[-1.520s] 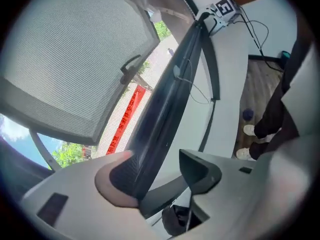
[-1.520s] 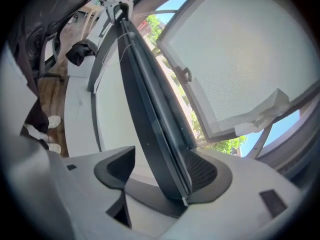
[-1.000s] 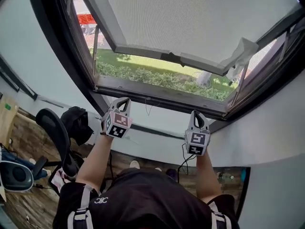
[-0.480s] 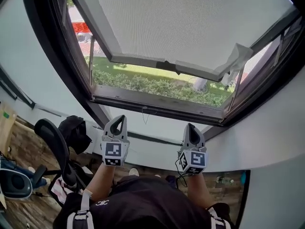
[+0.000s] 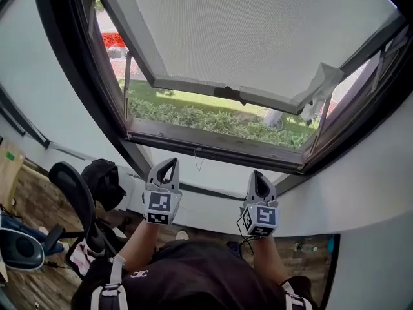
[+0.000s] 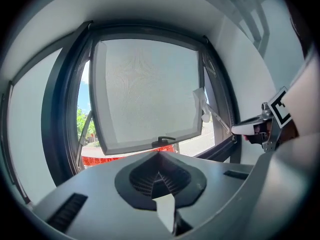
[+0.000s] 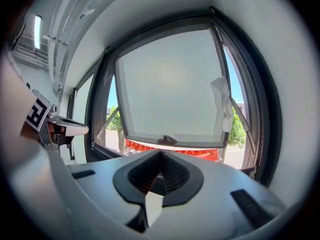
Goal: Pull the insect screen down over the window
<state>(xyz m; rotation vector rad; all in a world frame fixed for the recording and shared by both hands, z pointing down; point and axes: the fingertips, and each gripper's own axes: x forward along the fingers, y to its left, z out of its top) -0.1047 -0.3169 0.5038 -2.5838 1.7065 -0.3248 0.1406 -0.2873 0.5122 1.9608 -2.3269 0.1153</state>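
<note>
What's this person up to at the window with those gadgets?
A person holds a grey two-jaw gripper in each hand, facing a dark-framed window. Its pale mesh insect screen is partly down; a gap above the sill shows a green hedge. The left gripper and right gripper are both shut and empty, below the sill, touching nothing.

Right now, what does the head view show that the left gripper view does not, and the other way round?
Only the head view: the chair, the hedge below the window, and the left gripper seen from outside. Only the left gripper view: the window's top edge, and that gripper's jaws close up, shut with nothing between them. Both: the screen, its handle, the white cloth and the right gripper.
</note>
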